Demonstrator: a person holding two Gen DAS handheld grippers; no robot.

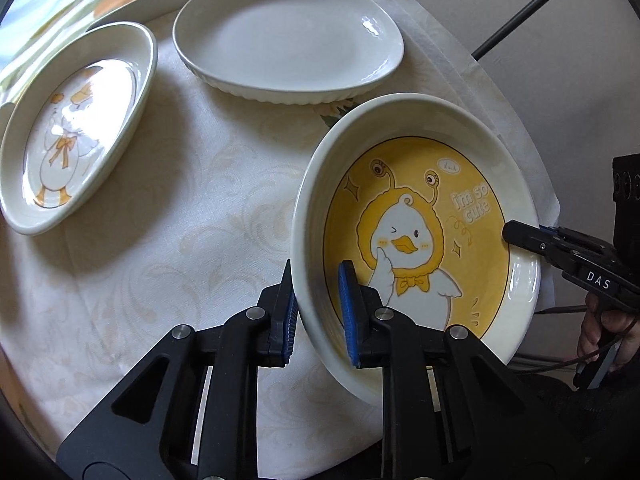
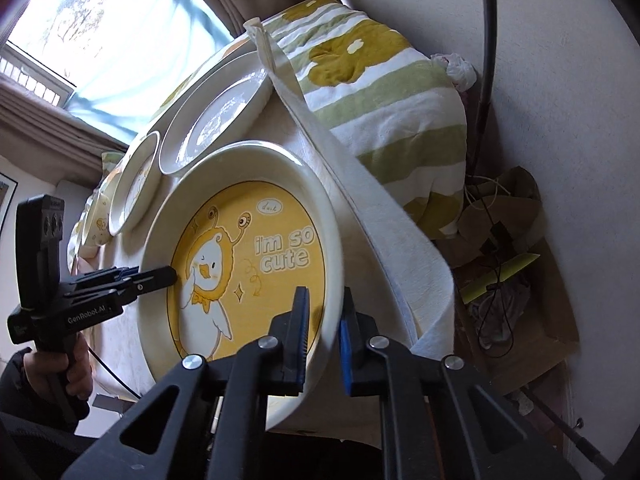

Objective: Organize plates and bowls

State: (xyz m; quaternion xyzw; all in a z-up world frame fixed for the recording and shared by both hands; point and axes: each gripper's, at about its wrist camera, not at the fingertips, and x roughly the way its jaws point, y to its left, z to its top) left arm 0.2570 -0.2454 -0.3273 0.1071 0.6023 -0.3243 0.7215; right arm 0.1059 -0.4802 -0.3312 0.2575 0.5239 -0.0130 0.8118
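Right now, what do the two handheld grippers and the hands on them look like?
Both are black plastic pistol-grip tools with scissor-like linkages, silver pivot bolts and ribbed blue pads on the fingers. The left gripper reads "GenRobot.AI" in white on its body and carries a boxy black sensor block on top. The right gripper is marked "DAS". A thin dark cable trails under each handle. Dark sleeves cover both wrists.

Bare tabletop [image 1: 192, 208] lies open on the window side of the yellow duck plate [image 1: 416, 216]; the plain white plate [image 1: 288, 44] blocks passage beyond it; the white duck plate [image 1: 76, 128] closes the far side of that gap; a striped pillow [image 2: 384, 92] crowds the wall side.
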